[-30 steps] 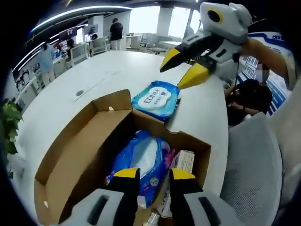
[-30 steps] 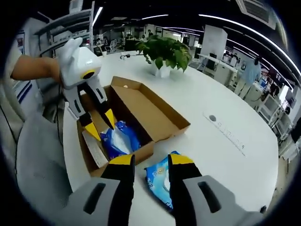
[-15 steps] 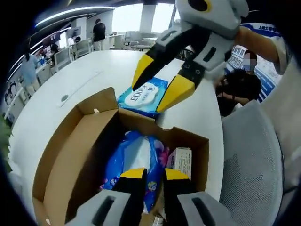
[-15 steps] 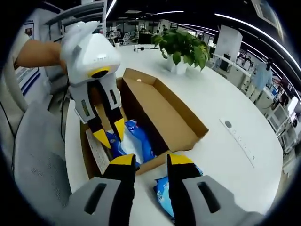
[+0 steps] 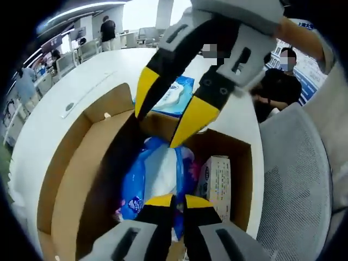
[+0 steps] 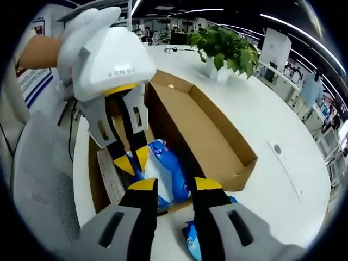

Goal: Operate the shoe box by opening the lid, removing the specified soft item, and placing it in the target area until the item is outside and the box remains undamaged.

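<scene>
Cardboard shoe box (image 5: pixel 70 179) is already open on the white bench (image 6: pixel 255 109), lid folded flat to one side. Inside sits a blue and white plastic pack (image 5: pixel 155 176), soft-looking, maybe tissues or pads, with a small white carton (image 5: pixel 215 182) just beside it. Another blue wipes pack (image 5: pixel 173 98) already lies outside on the bench, past the far wall of the box.

Left claw (image 5: pixel 173 200) hangs low over the near end of the blue pack with its yellow tips nearly pressed together, though I can't tell if they've actually pinched the film. Right claw (image 6: pixel 171 185) is spread, holding nothing, hovering over the box's near edge.

My guess is that pack will be light and squishy, with slick crinkly wrap, so a pinch on the flat face would probably slide off. Better to grab the gathered end seam or a fold. Lift gently, clear of the cardboard walls, so the box doesn't tear or tip.
</scene>
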The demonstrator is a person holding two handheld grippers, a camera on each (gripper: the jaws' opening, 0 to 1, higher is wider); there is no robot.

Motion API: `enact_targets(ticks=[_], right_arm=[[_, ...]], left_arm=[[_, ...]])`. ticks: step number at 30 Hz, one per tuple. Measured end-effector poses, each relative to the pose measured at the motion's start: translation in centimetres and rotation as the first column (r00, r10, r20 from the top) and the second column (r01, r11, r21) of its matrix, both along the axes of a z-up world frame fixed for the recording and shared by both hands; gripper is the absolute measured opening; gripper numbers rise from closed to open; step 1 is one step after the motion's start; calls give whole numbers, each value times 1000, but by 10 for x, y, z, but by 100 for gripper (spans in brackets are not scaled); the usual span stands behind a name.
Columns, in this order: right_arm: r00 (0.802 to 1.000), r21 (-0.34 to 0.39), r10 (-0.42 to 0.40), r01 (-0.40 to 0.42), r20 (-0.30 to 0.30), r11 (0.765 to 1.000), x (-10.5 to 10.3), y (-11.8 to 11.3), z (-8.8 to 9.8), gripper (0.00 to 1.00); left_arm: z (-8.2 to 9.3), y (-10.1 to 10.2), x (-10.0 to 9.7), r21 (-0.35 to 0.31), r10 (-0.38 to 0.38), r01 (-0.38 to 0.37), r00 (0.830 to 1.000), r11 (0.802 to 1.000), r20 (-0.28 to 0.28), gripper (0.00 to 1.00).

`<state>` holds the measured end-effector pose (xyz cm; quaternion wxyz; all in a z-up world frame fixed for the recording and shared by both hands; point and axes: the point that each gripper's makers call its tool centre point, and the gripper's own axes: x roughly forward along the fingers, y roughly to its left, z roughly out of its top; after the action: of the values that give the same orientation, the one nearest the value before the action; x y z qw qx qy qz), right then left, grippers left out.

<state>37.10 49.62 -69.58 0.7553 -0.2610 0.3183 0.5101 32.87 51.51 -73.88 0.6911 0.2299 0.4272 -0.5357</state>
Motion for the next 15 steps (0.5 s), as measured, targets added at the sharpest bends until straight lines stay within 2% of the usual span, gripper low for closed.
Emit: enact_targets(ticks=[6,15], right_arm=[[1000,-36,24,-25,-10,999,2,10,-15,20],[1000,-100,18,-18,-9,995,9,10,-30,12]], left_arm=[[2,1,1,-11,-5,5,1000,1000,6,1],[4,2,1,-25,13,-13,1000,1000,-6,0]])
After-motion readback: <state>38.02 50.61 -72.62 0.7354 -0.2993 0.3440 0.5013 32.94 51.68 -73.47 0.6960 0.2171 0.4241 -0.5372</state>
